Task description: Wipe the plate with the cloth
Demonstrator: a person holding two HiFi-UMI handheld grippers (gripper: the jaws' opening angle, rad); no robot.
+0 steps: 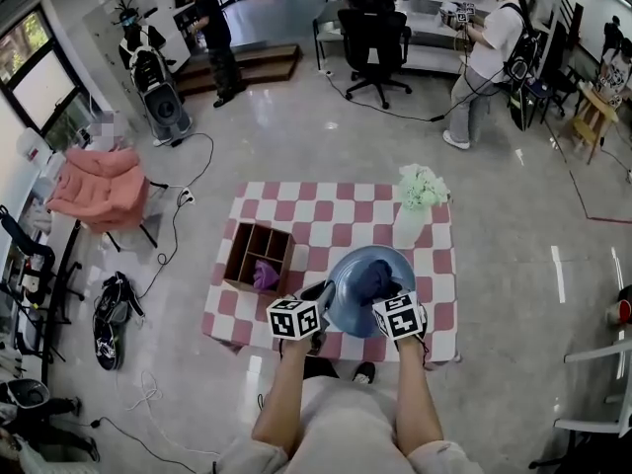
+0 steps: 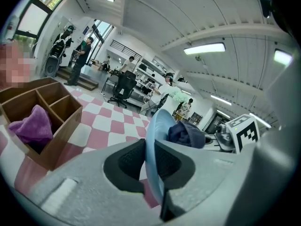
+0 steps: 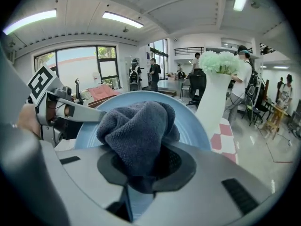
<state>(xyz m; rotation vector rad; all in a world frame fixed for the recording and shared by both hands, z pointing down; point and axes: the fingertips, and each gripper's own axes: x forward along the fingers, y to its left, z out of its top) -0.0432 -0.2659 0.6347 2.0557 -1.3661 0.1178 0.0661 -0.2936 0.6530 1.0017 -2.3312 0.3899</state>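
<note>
No readable text, no legible labels

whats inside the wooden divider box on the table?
A purple cloth lies bunched in the near compartment of the wooden box, on the person's side. The other compartments look empty in the head view. Anything under the cloth is covered.

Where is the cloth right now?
The cloth is bunched in the right gripper, mid right gripper view, against the face of the plate that the left gripper holds by its rim, with the vase behind, to the right.
</note>
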